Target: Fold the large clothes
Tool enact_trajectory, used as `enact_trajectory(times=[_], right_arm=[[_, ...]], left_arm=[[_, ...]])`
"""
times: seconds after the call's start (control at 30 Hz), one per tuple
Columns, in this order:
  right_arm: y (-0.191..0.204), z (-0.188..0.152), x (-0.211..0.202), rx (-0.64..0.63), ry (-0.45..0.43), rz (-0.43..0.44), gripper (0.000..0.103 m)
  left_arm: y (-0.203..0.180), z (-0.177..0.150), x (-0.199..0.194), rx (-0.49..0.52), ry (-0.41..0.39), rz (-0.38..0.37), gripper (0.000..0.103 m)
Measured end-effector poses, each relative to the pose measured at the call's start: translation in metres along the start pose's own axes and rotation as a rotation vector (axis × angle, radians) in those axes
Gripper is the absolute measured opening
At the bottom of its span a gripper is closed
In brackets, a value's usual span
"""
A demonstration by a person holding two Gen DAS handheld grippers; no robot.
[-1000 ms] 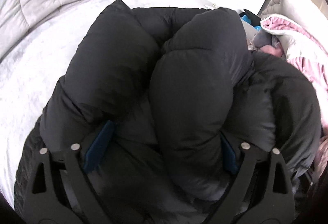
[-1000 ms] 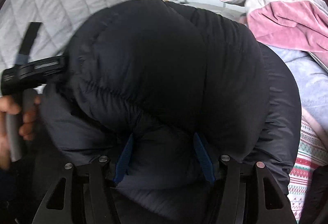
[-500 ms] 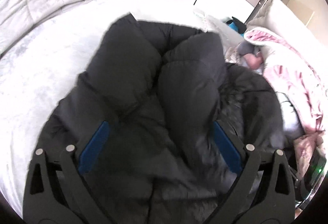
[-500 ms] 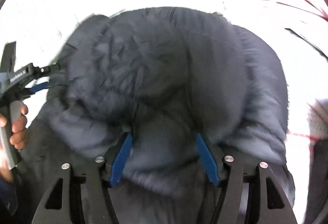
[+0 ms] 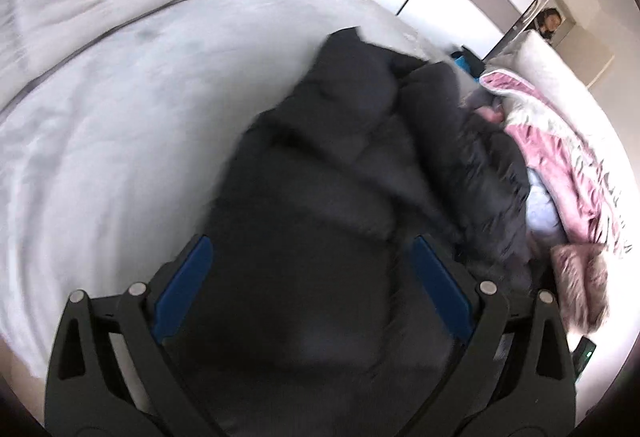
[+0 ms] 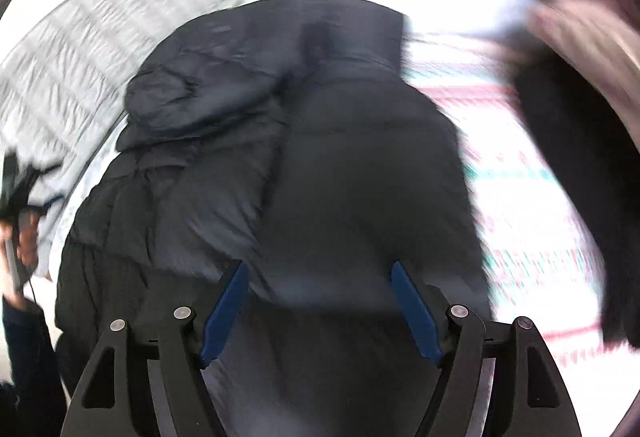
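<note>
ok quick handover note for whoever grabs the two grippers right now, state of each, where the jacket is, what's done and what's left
Left gripper: fingers spread wide, black puffer jacket bulging between them; grip unclear through blur.
Right gripper: jaws have just been opening, jacket padding is between them and no firm pinch shows.
Jacket: bunched on the pale bedspread, beside the pink blanket, sleeves folded over the body.
Done: a rough fold into a bundle.
Left: probably let go, square and flatten the bundle.
</note>
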State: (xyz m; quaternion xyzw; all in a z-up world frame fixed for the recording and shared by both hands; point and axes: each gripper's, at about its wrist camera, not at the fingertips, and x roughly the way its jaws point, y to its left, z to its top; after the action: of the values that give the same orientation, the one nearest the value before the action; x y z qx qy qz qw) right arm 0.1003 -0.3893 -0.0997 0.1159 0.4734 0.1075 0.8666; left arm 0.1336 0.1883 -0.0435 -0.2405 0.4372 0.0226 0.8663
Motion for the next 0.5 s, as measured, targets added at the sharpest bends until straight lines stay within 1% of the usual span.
enact_trajectory(times=[0.07, 0.17, 0.23, 0.27, 0.33, 0.4, 0.43, 0.5], right_arm=[[-0.014, -0.004, 0.0, 0.057, -0.004, 0.008, 0.076], [-0.041, -0.024, -0.008, 0.178, -0.007, 0.13, 0.076], [-0.058, -0.04, -0.01, 0.243, -0.004, 0.188, 0.076], [-0.063, -0.045, -0.009, 0.265, -0.002, 0.197, 0.076], [-0.073, -0.057, -0.008, 0.325, 0.006, 0.223, 0.076], [-0.079, -0.066, -0.012, 0.376, -0.01, 0.284, 0.076], [-0.08, -0.07, -0.016, 0.388, -0.028, 0.311, 0.076], [-0.077, -0.075, -0.02, 0.372, -0.037, 0.312, 0.076]], left_arm=[[0.023, -0.019, -0.014, 0.012, 0.009, 0.041, 0.1], [0.048, -0.046, -0.023, 0.037, 0.044, 0.067, 0.1], [0.064, -0.062, -0.027, 0.031, 0.062, 0.064, 0.1], [0.069, -0.066, -0.028, 0.027, 0.068, 0.061, 0.1], [0.083, -0.079, -0.029, 0.01, 0.088, 0.035, 0.1], [0.09, -0.087, -0.029, -0.016, 0.101, 0.01, 0.1], [0.094, -0.092, -0.03, -0.03, 0.104, -0.013, 0.1], [0.094, -0.099, -0.033, -0.025, 0.103, -0.045, 0.1]])
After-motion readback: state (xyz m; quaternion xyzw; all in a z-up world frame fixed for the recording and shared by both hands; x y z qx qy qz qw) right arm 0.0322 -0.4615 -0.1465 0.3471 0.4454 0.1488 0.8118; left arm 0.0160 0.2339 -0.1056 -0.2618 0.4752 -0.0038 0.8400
